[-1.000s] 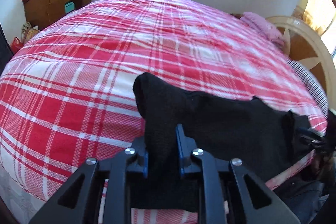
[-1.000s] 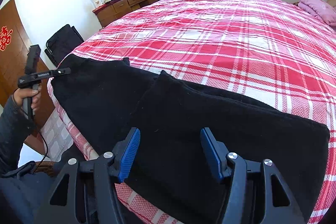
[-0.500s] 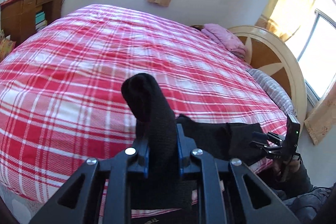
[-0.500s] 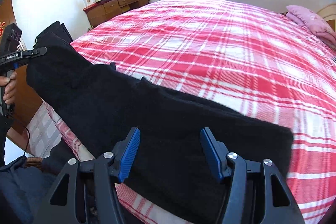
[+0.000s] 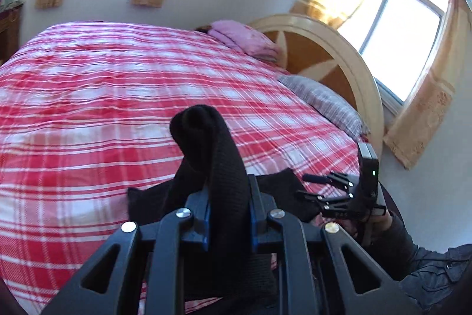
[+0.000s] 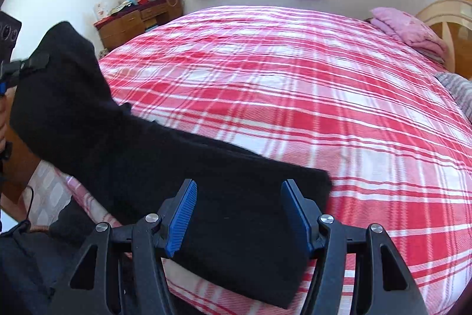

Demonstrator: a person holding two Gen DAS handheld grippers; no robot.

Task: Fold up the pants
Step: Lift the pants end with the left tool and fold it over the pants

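Black pants (image 6: 165,155) lie along the near edge of the bed (image 6: 295,96), one end raised in the left gripper (image 5: 228,214), pinched tight. Right gripper (image 6: 237,214) hovers spread over the other end, gripping nothing. Risk: unpinned cloth drags off the bed edge. Pink pillow (image 6: 407,28) sits far across the bed, no obstruction.

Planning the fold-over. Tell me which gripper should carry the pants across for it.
Left. The left gripper is already shut on a bunched end of the black pants and holds it raised off the plaid bed. The right gripper is open, hovering over cloth that lies flat.
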